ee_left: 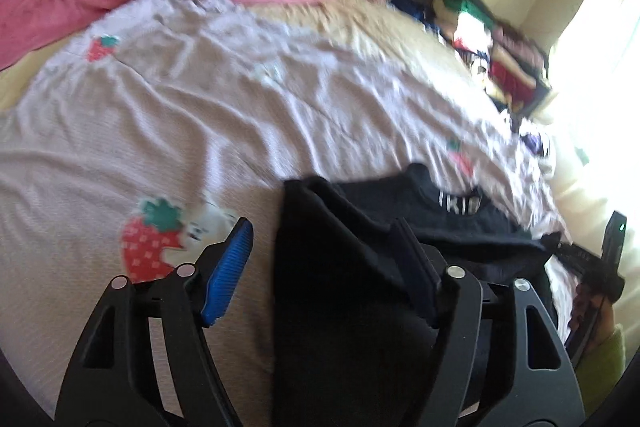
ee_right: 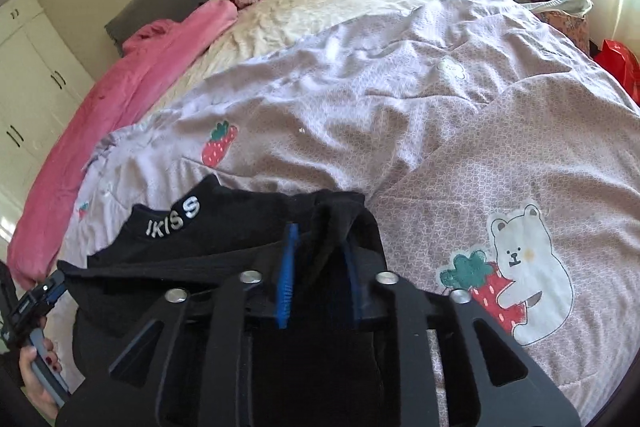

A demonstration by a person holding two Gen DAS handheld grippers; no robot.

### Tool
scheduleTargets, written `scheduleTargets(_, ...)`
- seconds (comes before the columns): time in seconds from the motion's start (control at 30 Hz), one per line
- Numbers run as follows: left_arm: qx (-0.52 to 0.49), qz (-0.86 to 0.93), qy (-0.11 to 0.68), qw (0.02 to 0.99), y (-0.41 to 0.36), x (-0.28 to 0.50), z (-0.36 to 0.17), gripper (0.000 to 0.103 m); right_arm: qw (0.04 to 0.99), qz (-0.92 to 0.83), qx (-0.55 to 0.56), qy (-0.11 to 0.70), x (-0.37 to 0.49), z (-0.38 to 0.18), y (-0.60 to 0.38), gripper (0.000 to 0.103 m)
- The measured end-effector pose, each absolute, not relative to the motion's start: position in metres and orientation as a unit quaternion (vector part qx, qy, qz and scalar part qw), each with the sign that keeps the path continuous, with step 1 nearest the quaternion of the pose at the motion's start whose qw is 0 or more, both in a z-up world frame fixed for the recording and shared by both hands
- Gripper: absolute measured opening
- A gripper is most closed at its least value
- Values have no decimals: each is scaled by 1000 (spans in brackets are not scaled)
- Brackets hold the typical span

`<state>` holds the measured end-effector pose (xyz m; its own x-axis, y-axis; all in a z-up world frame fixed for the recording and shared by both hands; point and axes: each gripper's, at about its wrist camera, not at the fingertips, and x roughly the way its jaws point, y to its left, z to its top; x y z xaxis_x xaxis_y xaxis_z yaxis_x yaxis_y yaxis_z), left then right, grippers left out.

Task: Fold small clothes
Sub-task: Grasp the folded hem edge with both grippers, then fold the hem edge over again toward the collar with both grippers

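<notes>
The bed (ee_right: 360, 19) carried a lilac quilt (ee_right: 400, 115) printed with strawberries, and on its near edge lay the black top (ee_right: 224, 235), collar lettering facing away. It looked light, soft and limp, a knit that would sag and bunch, so I judged the edges best for holding. My left fingers (ee_left: 320, 259) stood apart, one side of the top hanging loose between them. My right fingers (ee_right: 316, 267) were narrower around a fold; whether they pinched it, I couldn't tell.
</notes>
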<state>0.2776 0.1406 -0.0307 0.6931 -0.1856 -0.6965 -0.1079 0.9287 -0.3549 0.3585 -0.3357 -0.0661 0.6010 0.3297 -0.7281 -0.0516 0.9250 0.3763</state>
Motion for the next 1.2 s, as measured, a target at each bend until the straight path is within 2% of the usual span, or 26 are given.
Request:
scheduleTargets(0.03, -183, -9, 379, 907, 145, 273, -26, 67, 884, 102, 161, 427, 358, -64, -337, 37)
scheduleTargets(0.07, -173, 7, 369, 913, 150, 269, -21, 67, 891, 83, 157, 418, 357, -61, -340, 53)
scheduleTargets(0.1, -165, 21, 358, 919, 155, 263, -16, 67, 895, 71, 154, 412, 357, -59, -342, 56)
scheduleTargets(0.27, -128, 39, 339, 931, 162, 239, -4, 67, 915, 68, 119, 380, 335, -36, -348, 56)
scheduleTargets(0.4, -117, 17, 361, 925, 153, 223, -19, 67, 925, 129, 12, 358, 291, -24, -320, 56)
scheduleTargets(0.53, -120, -20, 392, 912, 130, 219, -39, 67, 900, 216, -62, 373, 263, -35, -270, 56)
scheduleTargets(0.8, -75, -15, 405, 911, 99, 221, -59, 67, 860, 262, -118, 423, 316, -67, -168, 53)
scheduleTargets(0.87, -67, -8, 399, 915, 100, 216, -60, 69, 866, 234, -133, 421, 338, -72, -152, 44)
scheduleTargets(0.9, -71, -8, 397, 915, 102, 213, -59, 69, 871, 211, -141, 419, 349, -73, -149, 35)
scheduleTargets(0.97, -74, -5, 395, 916, 104, 210, -59, 69, 882, 169, -135, 418, 372, -74, -155, 33)
scheduleTargets(1.1, -89, -7, 390, 917, 110, 206, -59, 71, 888, 205, -81, 403, 369, -50, -176, 37)
scheduleTargets(1.2, -93, -14, 385, 918, 108, 206, -58, 72, 867, 291, -115, 389, 351, -37, -159, 56)
